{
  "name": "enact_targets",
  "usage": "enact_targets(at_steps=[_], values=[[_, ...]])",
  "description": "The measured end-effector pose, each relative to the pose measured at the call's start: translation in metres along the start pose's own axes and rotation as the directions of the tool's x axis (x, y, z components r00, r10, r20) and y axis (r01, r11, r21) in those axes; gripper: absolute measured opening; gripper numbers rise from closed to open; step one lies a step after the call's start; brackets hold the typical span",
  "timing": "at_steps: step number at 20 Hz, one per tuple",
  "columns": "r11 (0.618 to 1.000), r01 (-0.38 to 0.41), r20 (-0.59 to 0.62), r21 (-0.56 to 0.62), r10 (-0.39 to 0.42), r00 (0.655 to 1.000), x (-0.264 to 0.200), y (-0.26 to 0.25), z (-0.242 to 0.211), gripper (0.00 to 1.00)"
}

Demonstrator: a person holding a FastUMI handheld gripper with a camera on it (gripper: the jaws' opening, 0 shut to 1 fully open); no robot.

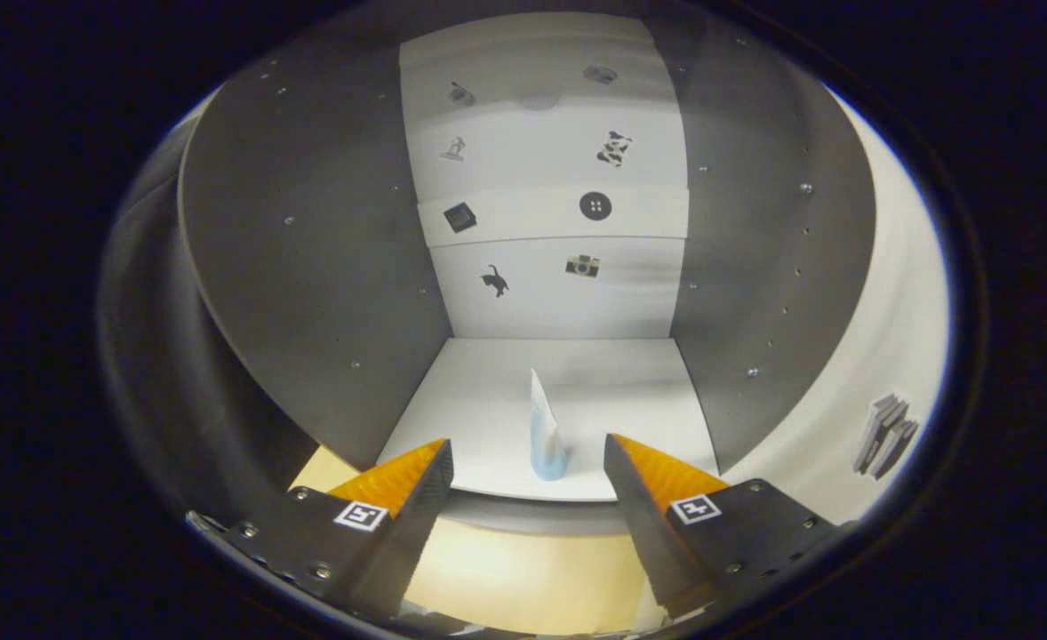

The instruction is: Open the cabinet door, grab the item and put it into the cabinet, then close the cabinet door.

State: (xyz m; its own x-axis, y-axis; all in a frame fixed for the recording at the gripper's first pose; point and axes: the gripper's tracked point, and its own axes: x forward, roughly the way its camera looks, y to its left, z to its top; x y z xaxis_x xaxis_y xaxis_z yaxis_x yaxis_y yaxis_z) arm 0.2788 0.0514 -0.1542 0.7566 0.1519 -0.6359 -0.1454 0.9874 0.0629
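The gripper [528,458] looks straight into the open cabinet [310,267], and its two fingers stand wide apart with nothing held between them. Each finger [399,480] has a wedge shape that narrows to the tip, with a ribbed face on the upper side and a small square marker on the flat plate behind it. The item [543,436] stands on the white floor [577,391] of the cabinet, close to its front edge, just ahead of the fingers and in the gap between the two tips, touching neither of them. It is a slim, tall cone shape with a pointed top, pale blue at the wider base and nearly white higher up; its surface looks smooth, but I cannot tell the material. The side walls of the cabinet are flat, matte grey panels with small round screw heads in rows. The back wall [550,222] is white and made of several flat boards, and it carries small dark pictures, among them a cat, a camera, a round button and a square. Below the front edge of the cabinet floor, a smooth light wooden surface [523,569] shows between the fingers. To the right of the cabinet, a white curved panel [888,356] carries a small picture of grey books.
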Motion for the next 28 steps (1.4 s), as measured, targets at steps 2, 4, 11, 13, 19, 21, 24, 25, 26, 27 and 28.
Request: enact_targets(at_steps=[2, 4, 11, 13, 19, 21, 24, 25, 26, 27, 28], values=[[1.000, -0.001, 0.026, 0.001, 0.001, 1.000, -0.008, 0.002, 0.002, 1.00], [1.000, -0.009, 0.048, 0.004, 0.009, 0.999, -0.019, 0.006, 0.003, 1.00], [0.999, -0.032, 0.095, -0.012, 0.033, 0.995, -0.058, 0.029, -0.004, 0.99], [0.999, -0.037, 0.105, -0.020, 0.039, 0.994, -0.070, 0.036, -0.008, 1.00], [1.000, -0.022, 0.166, -0.008, 0.023, 0.986, -0.118, 0.051, -0.019, 0.99], [1.000, 0.015, 0.191, -0.002, -0.015, 0.982, -0.134, 0.046, -0.024, 0.99], [0.994, 0.112, 0.225, 0.007, -0.110, 0.968, -0.161, 0.030, -0.036, 0.99], [0.988, 0.153, 0.237, 0.014, -0.152, 0.960, -0.170, 0.020, -0.042, 1.00], [0.981, 0.193, 0.247, 0.021, -0.192, 0.950, -0.181, 0.011, -0.047, 1.00], [0.973, 0.229, 0.261, 0.031, -0.229, 0.938, -0.192, 0.005, -0.053, 1.00], [0.966, 0.256, 0.272, 0.047, -0.259, 0.927, -0.203, -0.001, -0.058, 0.99]])
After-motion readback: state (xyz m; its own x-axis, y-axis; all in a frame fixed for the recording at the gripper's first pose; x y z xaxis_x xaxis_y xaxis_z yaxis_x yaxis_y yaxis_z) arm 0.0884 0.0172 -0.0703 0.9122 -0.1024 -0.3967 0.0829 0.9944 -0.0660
